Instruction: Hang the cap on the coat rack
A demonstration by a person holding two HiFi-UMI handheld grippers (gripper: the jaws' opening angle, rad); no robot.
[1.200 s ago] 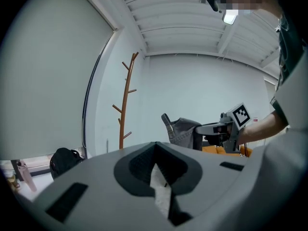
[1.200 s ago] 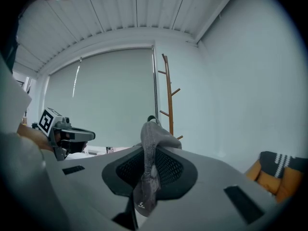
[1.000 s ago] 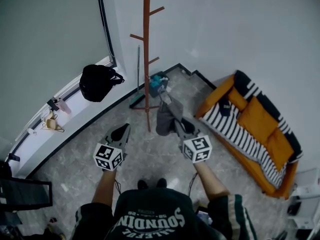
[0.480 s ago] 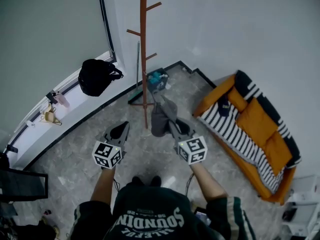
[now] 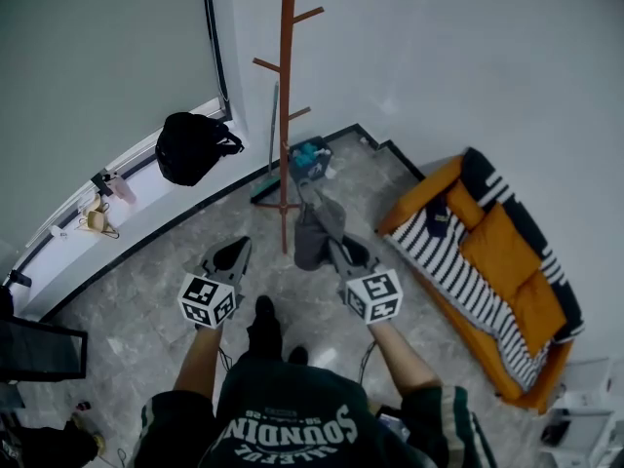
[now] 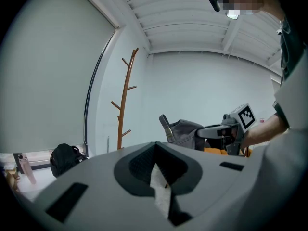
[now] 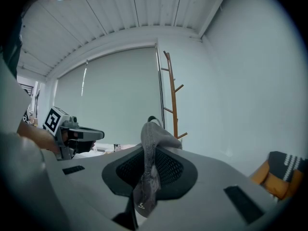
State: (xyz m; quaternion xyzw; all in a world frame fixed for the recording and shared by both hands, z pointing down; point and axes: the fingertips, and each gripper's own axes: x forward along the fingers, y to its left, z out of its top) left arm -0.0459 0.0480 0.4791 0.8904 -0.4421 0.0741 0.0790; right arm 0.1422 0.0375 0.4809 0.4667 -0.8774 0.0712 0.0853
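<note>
The brown wooden coat rack (image 5: 286, 96) stands by the wall corner, its pegs bare; it also shows as the coat rack (image 6: 126, 100) and the coat rack (image 7: 172, 95). A grey cap (image 5: 314, 230) hangs from my right gripper (image 5: 336, 249), which is shut on its fabric at the cap (image 7: 150, 150). The cap is held short of the rack's pole, near its foot in the head view. My left gripper (image 5: 234, 254) is level beside it, jaws together with nothing in them. The left gripper view shows the cap (image 6: 185, 131) clamped in the right gripper (image 6: 204, 131).
A black bag (image 5: 190, 152) lies on the window sill at left. An orange sofa (image 5: 487, 261) with a striped blanket fills the right side. A broom (image 5: 269, 154) and a teal item (image 5: 310, 156) stand behind the rack. A foot (image 5: 263, 315) is between my arms.
The person has stepped forward, and one foot now shows further ahead between the arms. The cap stays clamped in the right gripper; both grippers keep about the same places.
</note>
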